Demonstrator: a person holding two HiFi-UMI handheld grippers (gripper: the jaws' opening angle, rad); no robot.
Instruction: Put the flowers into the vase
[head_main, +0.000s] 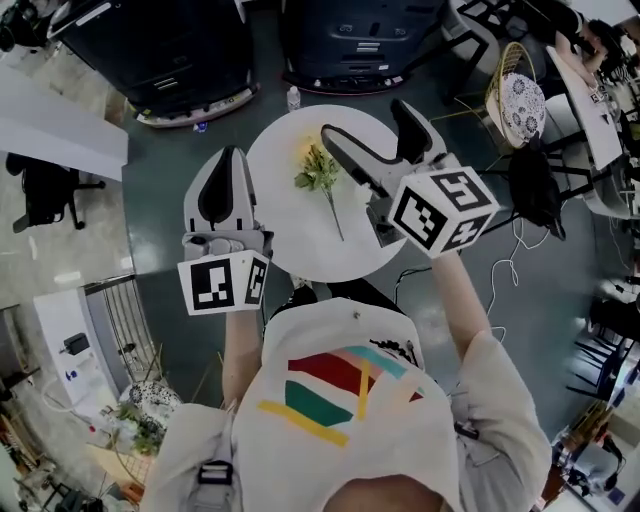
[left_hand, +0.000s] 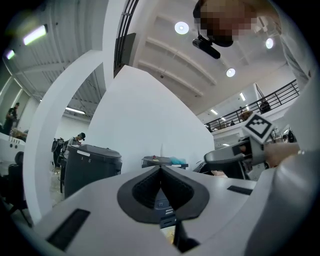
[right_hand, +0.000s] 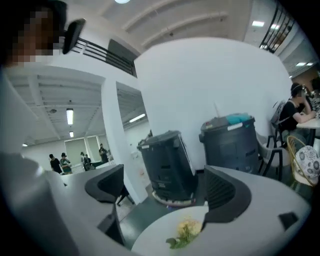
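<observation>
Round white table (head_main: 280, 205), near rim hidden behind the right gripper (head_main: 368, 130), whose jaws stood spread and empty over its right side; left gripper (head_main: 228, 162), jaws clenched on nothing, beside its left edge; flower (head_main: 319, 172) lay flat at its centre, bloom details indistinct.

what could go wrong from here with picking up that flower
The flower lies flat on the table and its stem is thin, so the open right gripper may scrape the top or close beside the stem. A pinch on the bloom instead could crush it. No vase shows in any view, so there is nowhere in sight to put the flower.
</observation>
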